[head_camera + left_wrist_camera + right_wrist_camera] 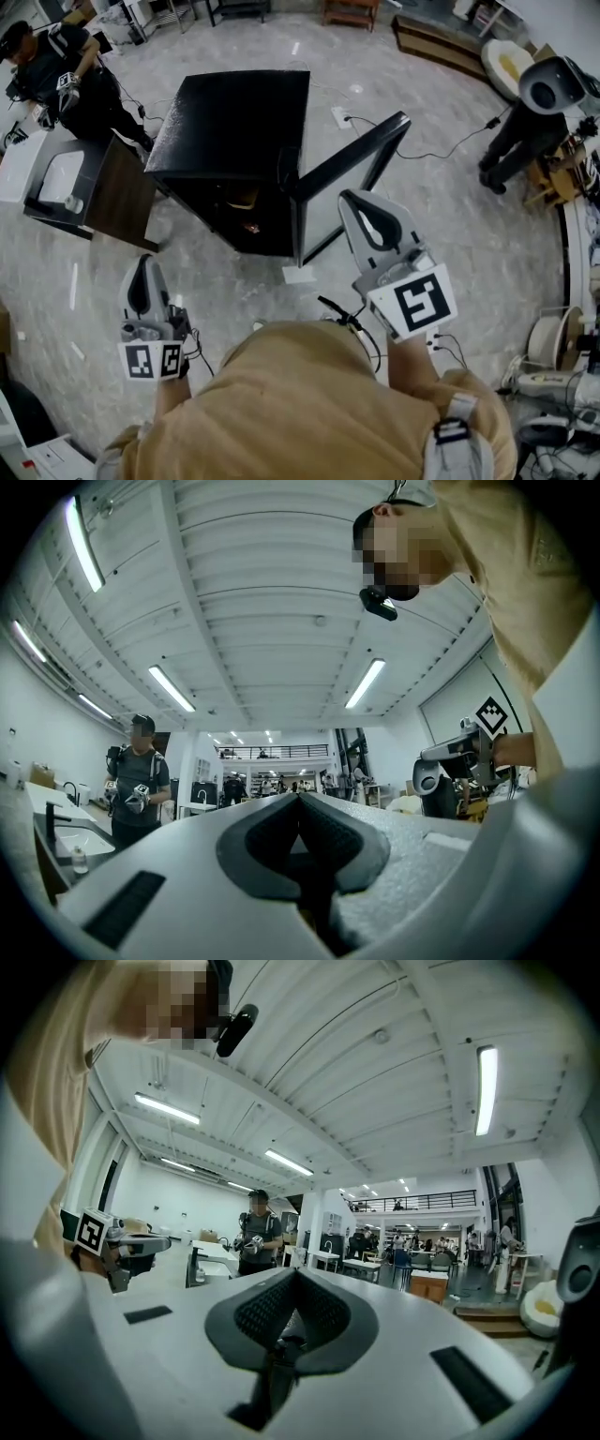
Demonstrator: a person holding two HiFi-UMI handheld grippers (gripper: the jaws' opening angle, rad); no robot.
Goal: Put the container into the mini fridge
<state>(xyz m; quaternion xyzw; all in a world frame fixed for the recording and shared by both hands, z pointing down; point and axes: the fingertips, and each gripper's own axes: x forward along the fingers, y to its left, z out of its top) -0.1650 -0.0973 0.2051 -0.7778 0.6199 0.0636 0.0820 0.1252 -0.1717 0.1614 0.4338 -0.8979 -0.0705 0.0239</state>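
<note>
Head view, open mini fridge (234, 122), gripper views, jaws together

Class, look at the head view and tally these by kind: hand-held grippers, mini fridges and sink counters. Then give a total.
Grippers: 2, the left gripper and the right gripper
Mini fridge: 1
Sink counter: 1
Total: 4

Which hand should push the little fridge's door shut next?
Probably the right. The right gripper, shut and empty, sits just beside the open door of the mini fridge. The left gripper, also shut and empty, hangs farther back on the left, away from the door.
</note>
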